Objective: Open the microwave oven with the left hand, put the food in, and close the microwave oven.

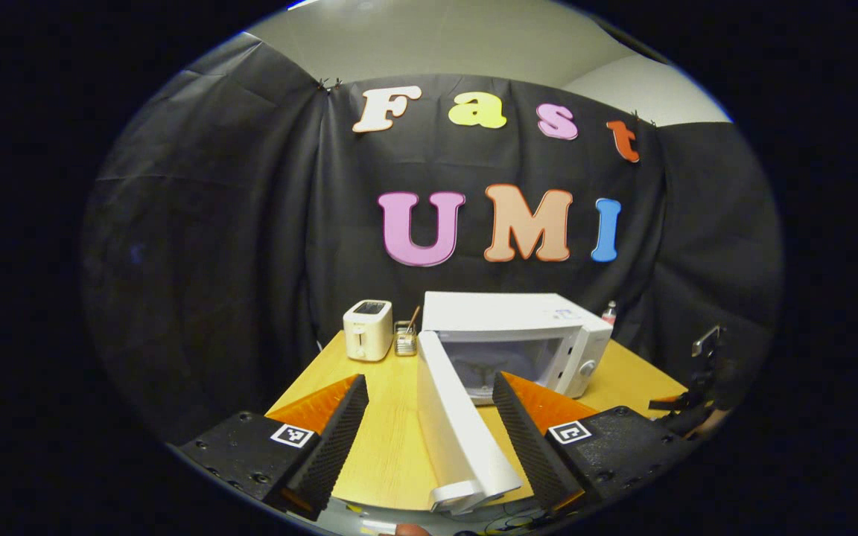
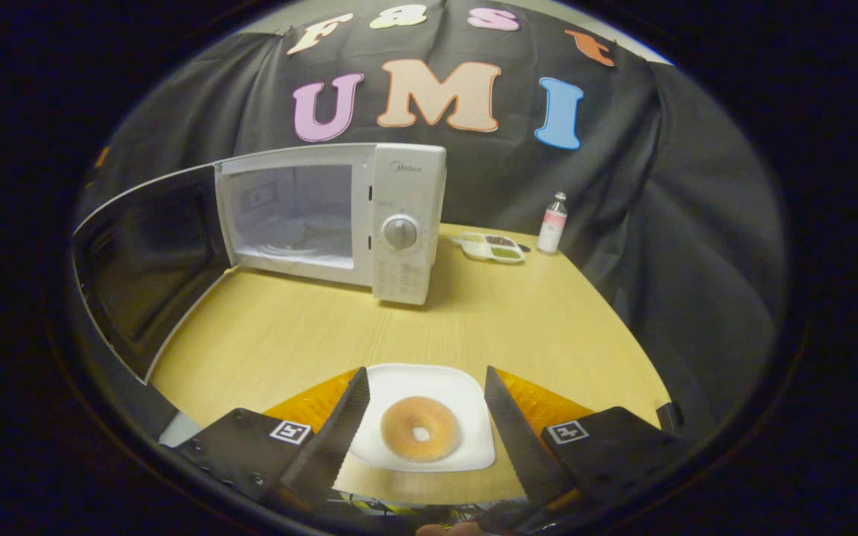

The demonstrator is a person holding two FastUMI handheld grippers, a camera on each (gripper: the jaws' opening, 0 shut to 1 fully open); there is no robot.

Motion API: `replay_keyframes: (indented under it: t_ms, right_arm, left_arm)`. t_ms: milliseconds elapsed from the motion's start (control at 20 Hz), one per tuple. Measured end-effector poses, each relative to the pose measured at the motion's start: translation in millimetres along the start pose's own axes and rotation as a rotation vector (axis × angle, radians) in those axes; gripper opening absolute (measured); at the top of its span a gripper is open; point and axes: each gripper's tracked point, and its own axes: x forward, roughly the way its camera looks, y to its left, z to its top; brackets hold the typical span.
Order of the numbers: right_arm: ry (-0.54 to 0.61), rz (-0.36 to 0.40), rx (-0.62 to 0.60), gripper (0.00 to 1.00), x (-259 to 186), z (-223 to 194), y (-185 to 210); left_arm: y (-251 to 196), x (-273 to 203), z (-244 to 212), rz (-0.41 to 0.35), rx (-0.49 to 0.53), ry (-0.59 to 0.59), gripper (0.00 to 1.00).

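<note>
The white microwave (image 1: 541, 335) stands at the back of the wooden table (image 1: 388, 417). Its door (image 1: 459, 432) is swung wide open toward me. My left gripper (image 1: 430, 377) is open, and the door's free edge passes between its fingers without being pinched. In the right gripper view the microwave (image 2: 399, 223) shows an open cavity (image 2: 299, 216), with the door (image 2: 146, 260) out to the left. A doughnut (image 2: 420, 429) lies on a white square plate (image 2: 399, 387) at the table's near edge. My right gripper (image 2: 425, 370) is open, one finger at each side of the plate.
A white toaster (image 1: 368, 330) and a small holder (image 1: 404, 339) stand left of the microwave. A bottle (image 2: 552, 223) and a divided dish (image 2: 492, 247) sit at the back right of the table (image 2: 488, 320). Black cloth walls close in the booth.
</note>
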Motion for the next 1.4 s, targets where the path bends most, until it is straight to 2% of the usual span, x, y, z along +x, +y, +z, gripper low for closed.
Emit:
replay_keyframes:
  t_ms: [150, 200, 450, 750, 900, 950, 1050, 1100, 1150, 1250, 1300, 1400]
  right_arm:
    - [0.042, -0.006, 0.009, 0.99, 8, -17, 0]
    - [0.057, -0.01, -0.005, 0.98, 10, -22, 0]
    - [0.108, 0.001, -0.06, 0.99, 16, -45, 3]
    - [0.153, -0.014, -0.044, 0.99, 25, -61, 0]
    - [0.157, 0.004, -0.038, 0.99, 28, -62, 3]
    - [0.168, 0.017, -0.034, 0.99, 27, -64, 7]
    - [0.175, 0.025, -0.024, 0.93, 32, -65, 8]
    - [0.179, 0.025, -0.016, 0.81, 31, -63, 8]
    - [0.188, 0.021, -0.011, 0.81, 31, -65, 8]
    - [0.202, 0.021, 0.0, 0.72, 32, -65, 8]
    - [0.203, 0.012, -0.005, 0.72, 32, -63, 6]
    - [0.218, 0.019, 0.003, 0.66, 33, -63, 8]
  left_arm:
    - [-14, 14, 38, -0.002, -0.054, -0.112, 0.99]
    - [-21, 16, 47, -0.011, -0.07, -0.136, 0.96]
    - [-31, 25, 82, 0.007, -0.061, -0.229, 0.94]
    - [-21, 28, 87, 0.061, -0.064, -0.228, 0.95]
    - [-14, 30, 85, 0.089, -0.068, -0.221, 0.95]
    - [-14, 29, 84, 0.091, -0.061, -0.214, 0.92]
    - [-15, 29, 84, 0.086, -0.052, -0.213, 0.95]
    - [-16, 29, 85, 0.081, -0.046, -0.215, 0.95]
    - [-16, 29, 86, 0.078, -0.04, -0.219, 0.95]
    - [-18, 28, 88, 0.072, -0.032, -0.226, 0.93]
    - [-18, 28, 88, 0.069, -0.03, -0.227, 0.95]
    - [-18, 29, 89, 0.065, -0.029, -0.232, 0.94]
